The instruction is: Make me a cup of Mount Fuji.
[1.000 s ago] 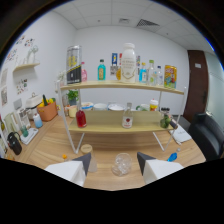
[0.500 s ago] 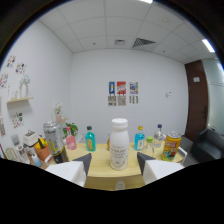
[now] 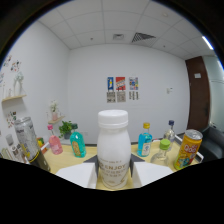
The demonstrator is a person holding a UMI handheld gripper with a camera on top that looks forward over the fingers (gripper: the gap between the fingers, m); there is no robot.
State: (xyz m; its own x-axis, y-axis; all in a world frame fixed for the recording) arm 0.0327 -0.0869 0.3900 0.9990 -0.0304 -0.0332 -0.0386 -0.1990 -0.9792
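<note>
Gripper (image 3: 114,172): both white fingers flank the lower body of the white bottle; they look pressed against its sides, but contact is partly hidden, so whether they clamp it or only bracket it is not certain.
Shelf top (image 3: 92,150): pale wooden surface carrying the row of drinks; whether the white bottle rests on it cannot be told, since its base is hidden below the fingers.
White bottle (image 3: 112,150): the likely task item, upright between the fingers, white cap on, label partly readable. Risk: a smooth, rounded body held low down could pivot or slip if the squeeze is light.
Yellow can (image 3: 188,149): well to the right of the bottle. Risk: a wide swing to that side could knock it.
Silver can (image 3: 26,140): far left with other dark containers. Risk: same, on a leftward swing.
Blue bottle (image 3: 144,141): just behind and right of the white bottle. Risk: closest neighbour, easily clipped if the bottle is drawn sideways rather than straight out.
Teal bottle (image 3: 76,145): behind and left, near the left finger.
Pink bottle (image 3: 54,143): further left, beside a small plant.
Green-capped bottle (image 3: 161,150): low, clear, between blue bottle and yellow can; light, so easy to topple.
</note>
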